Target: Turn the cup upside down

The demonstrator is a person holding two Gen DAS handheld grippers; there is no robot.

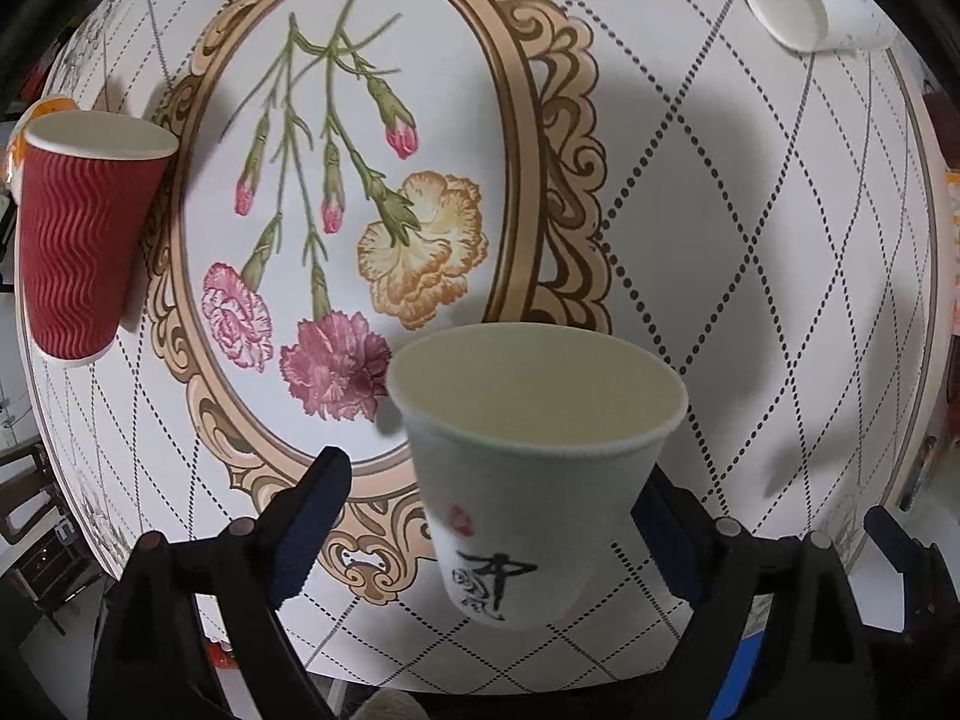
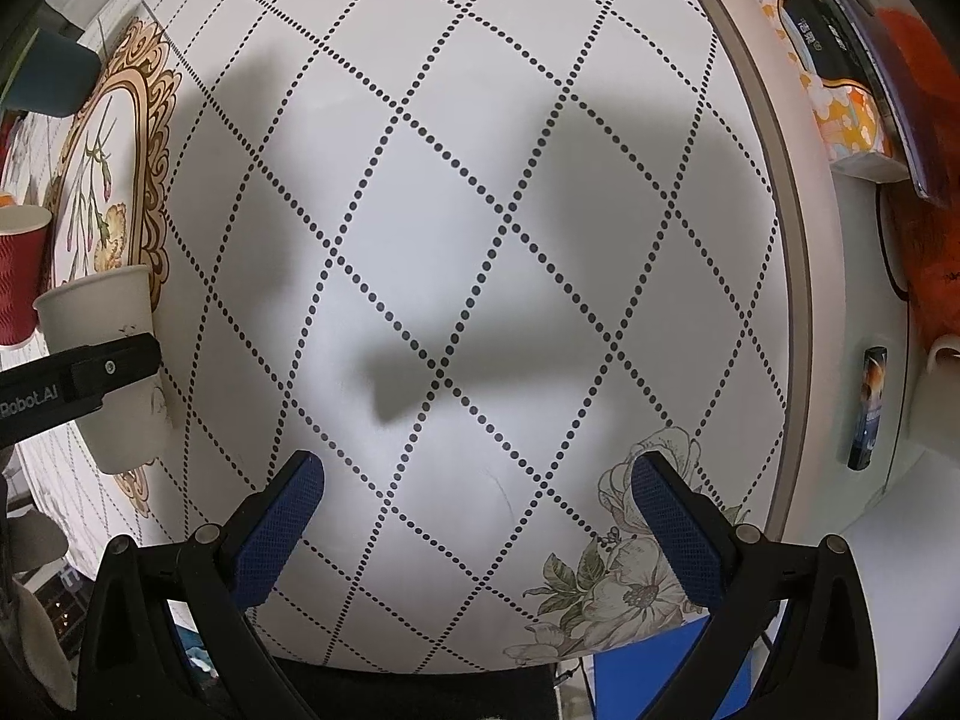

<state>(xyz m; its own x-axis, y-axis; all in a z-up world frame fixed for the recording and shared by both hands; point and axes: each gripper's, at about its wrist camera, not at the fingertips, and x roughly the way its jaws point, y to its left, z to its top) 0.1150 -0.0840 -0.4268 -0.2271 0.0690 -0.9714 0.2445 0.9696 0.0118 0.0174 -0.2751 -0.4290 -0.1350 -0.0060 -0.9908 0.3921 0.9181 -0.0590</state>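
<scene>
A white paper cup (image 1: 534,462) with black calligraphy and a red mark stands upright, mouth up, on the table between the fingers of my left gripper (image 1: 489,531). The jaws are wide open; the right finger (image 1: 666,540) is close beside the cup, the left finger (image 1: 312,516) stands well apart. The same cup shows at the left of the right wrist view (image 2: 114,360) with a left finger (image 2: 78,381) beside it. My right gripper (image 2: 477,525) is open and empty above bare tablecloth.
A red ribbed cup (image 1: 84,234) stands upright at the left. A white cup (image 1: 804,0) lies on its side at the far right. A dark teal cup (image 2: 48,81), a tissue box (image 2: 822,60) and a small tube (image 2: 867,408) sit near the table's edges.
</scene>
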